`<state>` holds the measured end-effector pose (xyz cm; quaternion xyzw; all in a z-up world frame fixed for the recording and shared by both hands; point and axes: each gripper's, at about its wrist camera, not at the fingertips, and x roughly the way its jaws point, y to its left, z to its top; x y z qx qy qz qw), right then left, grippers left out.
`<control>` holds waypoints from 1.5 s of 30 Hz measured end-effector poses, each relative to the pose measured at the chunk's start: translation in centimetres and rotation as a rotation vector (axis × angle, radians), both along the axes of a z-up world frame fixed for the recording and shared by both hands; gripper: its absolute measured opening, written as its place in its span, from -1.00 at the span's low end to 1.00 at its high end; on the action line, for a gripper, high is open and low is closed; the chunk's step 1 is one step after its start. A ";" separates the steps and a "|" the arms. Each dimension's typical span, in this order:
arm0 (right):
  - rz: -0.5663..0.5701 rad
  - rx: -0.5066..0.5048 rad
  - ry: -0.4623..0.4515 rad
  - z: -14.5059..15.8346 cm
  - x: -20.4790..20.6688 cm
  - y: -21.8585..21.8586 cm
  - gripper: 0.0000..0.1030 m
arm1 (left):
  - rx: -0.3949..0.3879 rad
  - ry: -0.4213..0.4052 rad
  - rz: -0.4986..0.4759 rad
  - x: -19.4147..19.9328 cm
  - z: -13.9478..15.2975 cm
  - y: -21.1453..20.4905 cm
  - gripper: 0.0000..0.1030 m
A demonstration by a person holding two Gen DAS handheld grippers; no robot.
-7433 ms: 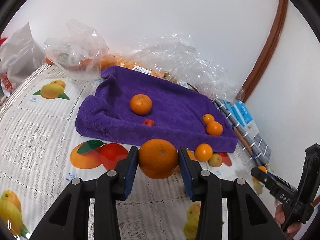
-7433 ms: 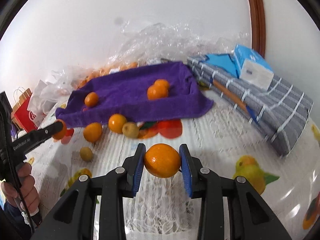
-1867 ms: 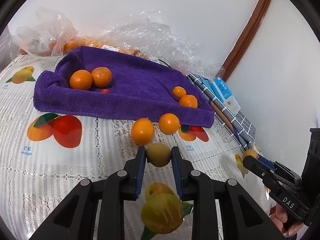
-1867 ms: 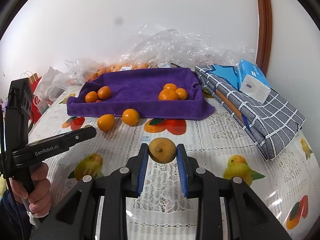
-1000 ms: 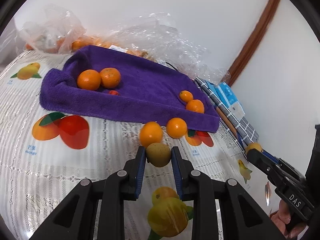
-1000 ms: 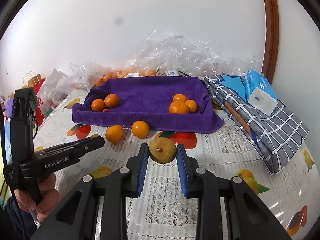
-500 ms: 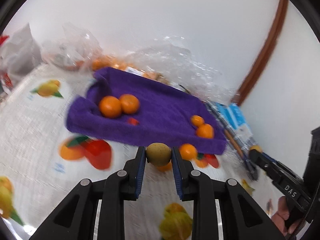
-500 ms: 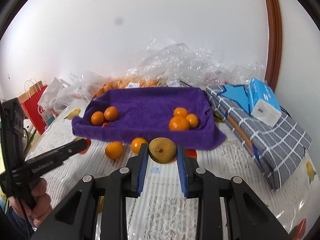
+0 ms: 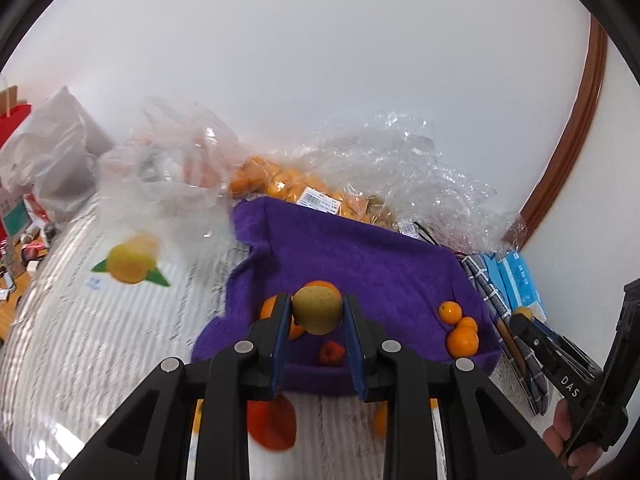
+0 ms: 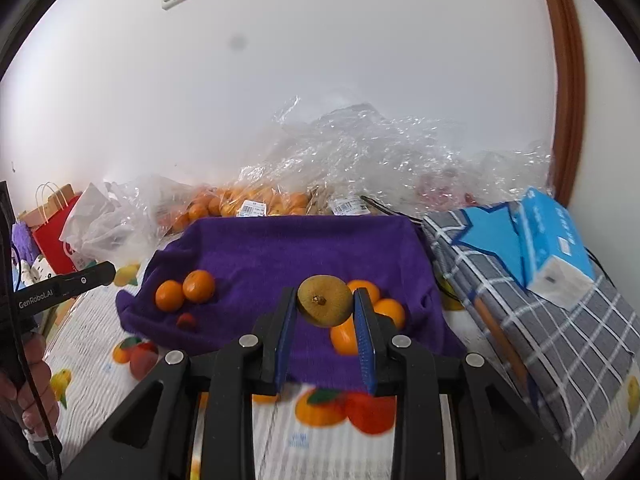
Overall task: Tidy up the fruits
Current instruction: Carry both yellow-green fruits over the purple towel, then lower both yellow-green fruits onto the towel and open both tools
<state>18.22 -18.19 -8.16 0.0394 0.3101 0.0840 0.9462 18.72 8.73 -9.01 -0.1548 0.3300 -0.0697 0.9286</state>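
White wall backs a fruit-print surface (image 10: 80,364). Both tongs, left tongs (image 9: 316,312) and right tongs (image 10: 325,307), grip greenish fruits above the purple towel (image 10: 280,256) (oranges already there); next, lower and release.

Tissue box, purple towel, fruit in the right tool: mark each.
tissue box (image 10: 554,248), right wrist view, blue top face
purple towel (image 10: 288,252), right wrist view, bare middle
greenish fruit (image 10: 325,300), right wrist view, stem end
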 end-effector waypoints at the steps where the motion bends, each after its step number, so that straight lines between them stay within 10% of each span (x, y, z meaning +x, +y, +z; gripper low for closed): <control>1: -0.001 0.000 0.000 -0.1 0.4 0.1 -0.45 | 0.004 0.011 -0.006 0.9 -0.3 -0.4 -0.51; 45: 0.082 -0.074 0.079 -6.4 4.8 2.8 -0.45 | -0.076 0.007 -0.067 4.7 -5.7 -2.7 -0.51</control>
